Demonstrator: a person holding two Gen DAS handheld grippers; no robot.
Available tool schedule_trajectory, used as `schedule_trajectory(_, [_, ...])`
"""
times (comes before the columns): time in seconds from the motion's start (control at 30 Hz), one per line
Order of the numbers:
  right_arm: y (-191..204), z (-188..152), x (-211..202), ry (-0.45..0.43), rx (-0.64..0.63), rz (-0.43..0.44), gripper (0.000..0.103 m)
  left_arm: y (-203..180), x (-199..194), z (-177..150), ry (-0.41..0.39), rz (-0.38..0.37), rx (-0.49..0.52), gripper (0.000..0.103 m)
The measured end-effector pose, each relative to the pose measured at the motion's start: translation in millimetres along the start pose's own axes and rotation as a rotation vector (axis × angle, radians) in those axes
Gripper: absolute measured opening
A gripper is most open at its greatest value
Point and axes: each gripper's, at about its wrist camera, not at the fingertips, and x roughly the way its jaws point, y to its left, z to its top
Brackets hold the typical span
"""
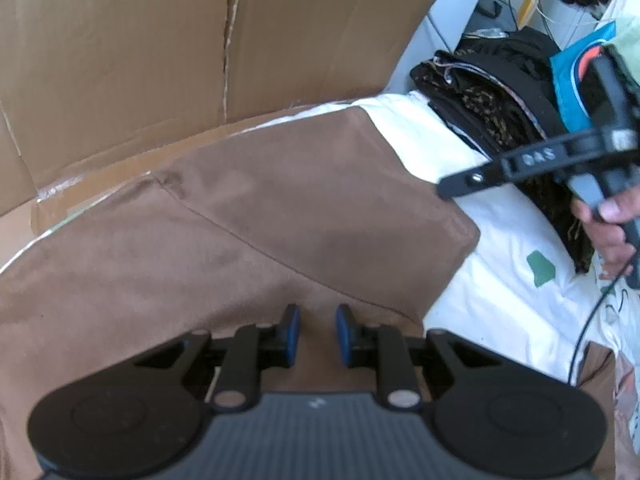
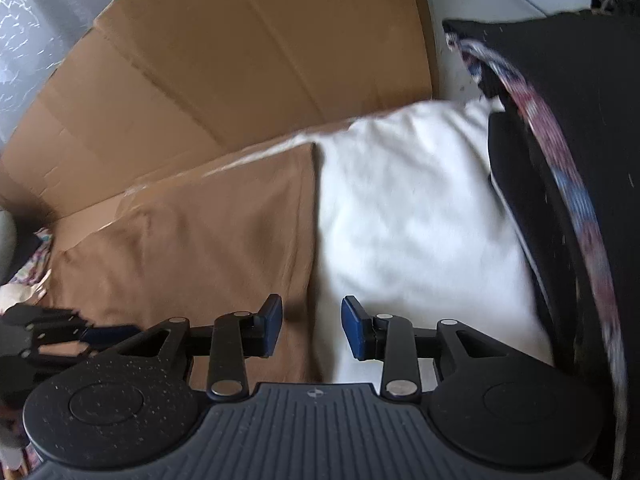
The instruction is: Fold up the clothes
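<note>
Left wrist view looks down on a brown suede-like garment (image 1: 248,216) spread over a white padded bed cover (image 1: 492,264), with one flap already laid diagonally across the rest, so at least one fold lies in place; whether more folds are wanted I cannot judge from here. Both tools hang empty: the left gripper (image 1: 317,330) has its fingers parted just above the cloth, and the right gripper (image 2: 311,326) is likewise spread, straddling the garment's right edge. A tall brown cardboard sheet (image 1: 160,48) crowds the far side, and a heap of dark clothes (image 1: 500,96) hems in the right.
</note>
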Motion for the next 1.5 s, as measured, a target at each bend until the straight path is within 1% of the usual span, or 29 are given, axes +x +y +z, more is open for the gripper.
schedule_trajectory(0.1, [3.1,10.8,14.2,-0.007,-0.037,-0.003,0.04,2.0,-5.0,-0.3,-0.007,0.007,-0.006,0.021])
schedule_trajectory(0.17, [4.9,16.8,25.4,0.006,-0.051,0.003,0.04,5.4,-10.9,-1.7,-0.019,0.025,-0.017,0.02])
schedule_trajectory(0.23, [6.2,22.4,37.3,0.018,-0.063,0.002,0.039,11.7,-20.2,-4.7,-0.029,0.056,-0.039,0.02])
schedule_trajectory(0.3, [8.3,25.8,40.5,0.012,-0.09,0.003,0.039,20.6,-35.3,-12.2,-0.026,0.093,-0.068,0.02])
schedule_trajectory(0.33, [9.5,27.4,41.7,0.009,-0.104,0.003,0.037,25.1,-42.9,-16.0,-0.024,0.111,-0.082,0.02])
schedule_trajectory(0.37, [11.6,27.8,42.5,0.004,-0.127,-0.006,0.031,29.6,-50.4,-19.8,-0.022,0.13,-0.096,0.021])
schedule_trajectory(0.4, [13.9,28.0,43.2,-0.001,-0.152,-0.018,0.013,34.0,-58.0,-23.5,-0.02,0.148,-0.111,0.021])
schedule_trajectory(0.43, [16.5,27.7,43.6,-0.002,-0.184,-0.033,0.008,38.5,-65.5,-27.3,-0.019,0.166,-0.125,0.021])
schedule_trajectory(0.5, [19.0,30.6,42.0,-0.011,-0.212,-0.051,0.004,47.4,-80.7,-34.8,-0.015,0.203,-0.154,0.02])
schedule_trajectory(0.57, [20.6,33.9,39.8,-0.022,-0.225,-0.067,0.004,56.4,-95.8,-42.3,-0.011,0.239,-0.182,0.02])
schedule_trajectory(0.67, [20.7,37.2,41.2,-0.014,-0.23,-0.078,0.005,69.8,-118.5,-53.6,-0.006,0.294,-0.225,0.02])
schedule_trajectory(0.73, [20.0,38.1,40.6,-0.005,-0.227,-0.087,0.015,78.5,-133.3,-61.3,0.009,0.331,-0.252,0.021])
schedule_trajectory(0.8, [18.5,39.5,36.9,-0.021,-0.223,-0.091,0.02,83.7,-148.5,-67.1,0.043,0.374,-0.255,0.021])
schedule_trajectory(0.87, [16.0,42.2,33.5,-0.039,-0.213,-0.089,0.023,88.7,-164.2,-71.1,0.063,0.415,-0.261,0.021])
schedule_trajectory(0.93, [11.7,46.4,31.0,-0.056,-0.194,-0.081,0.025,96.2,-179.8,-72.3,0.053,0.438,-0.305,0.021])
schedule_trajectory(0.97, [9.8,48.9,31.0,-0.066,-0.186,-0.07,0.026,100.0,-187.8,-73.2,0.04,0.447,-0.331,0.023])
schedule_trajectory(1.0, [8.0,51.5,31.2,-0.077,-0.178,-0.057,0.03,103.5,-195.1,-74.2,0.027,0.457,-0.351,0.023])
schedule_trajectory(1.03, [7.6,54.8,32.8,-0.086,-0.176,-0.054,0.036,106.5,-201.4,-75.5,0.015,0.466,-0.367,0.023])
schedule_trajectory(1.07, [8.6,58.1,35.0,-0.095,-0.175,-0.059,0.038,109.4,-207.9,-77.6,0.005,0.476,-0.381,0.023])
schedule_trajectory(1.13, [11.2,65.9,40.4,-0.109,-0.185,-0.064,0.04,113.9,-220.7,-84.9,-0.011,0.493,-0.409,0.023])
schedule_trajectory(1.2, [14.9,74.0,49.6,-0.1,-0.194,-0.074,0.039,117.8,-233.8,-95.2,-0.022,0.511,-0.436,0.023])
schedule_trajectory(1.33, [23.3,87.4,63.1,-0.084,-0.218,-0.074,0.039,128.4,-265.2,-126.5,-0.049,0.561,-0.505,0.023])
schedule_trajectory(1.37, [25.7,89.4,65.3,-0.078,-0.243,-0.073,0.038,131.0,-273.5,-135.5,-0.057,0.575,-0.526,0.024])
schedule_trajectory(1.43, [31.4,92.2,69.1,-0.069,-0.308,-0.084,0.005,137.5,-289.9,-155.8,-0.072,0.605,-0.576,0.024])
schedule_trajectory(1.5, [34.6,93.7,70.3,-0.057,-0.343,-0.091,0.003,144.0,-305.5,-176.4,-0.082,0.635,-0.625,0.024])
